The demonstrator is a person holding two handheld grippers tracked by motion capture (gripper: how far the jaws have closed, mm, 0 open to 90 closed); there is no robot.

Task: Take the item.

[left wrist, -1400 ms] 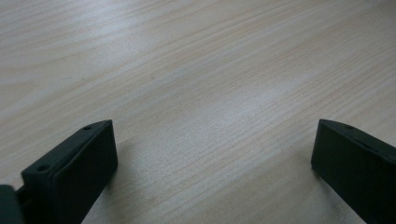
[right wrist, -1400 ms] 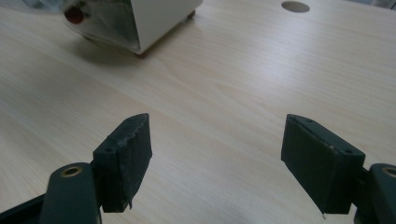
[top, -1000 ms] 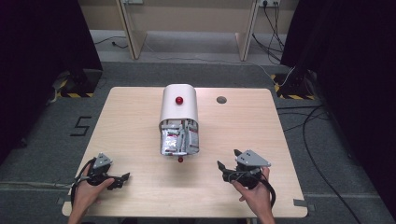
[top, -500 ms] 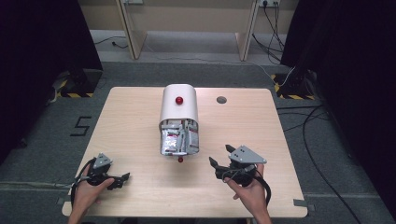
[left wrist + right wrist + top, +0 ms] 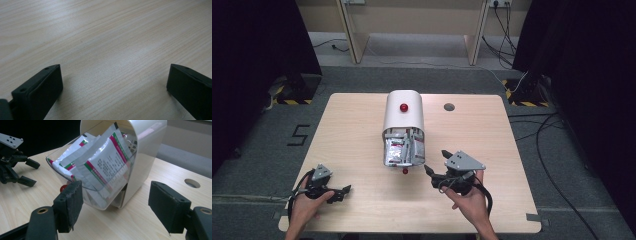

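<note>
Wooden desk [image 5: 347,130] sits on a grey floor. At its middle stands a white box [image 5: 403,114], its clear drawer [image 5: 75,173] tipped open and full of packets [image 5: 106,165]. Right tongs [image 5: 435,167] are spread near it. Left tongs [image 5: 343,192], also spread, rest at the desk's near left.

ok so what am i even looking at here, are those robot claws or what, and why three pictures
No robot: a person holds a hand-held gripper in each hand. The high view looks down on a wooden table: the left hand-held gripper rests near the front edge, and the right hand-held gripper points at a white dispenser whose clear tray holds packets. The other two pictures come from cameras riding on each gripper, looking along its black jaws. Both are open and hold nothing.
</note>
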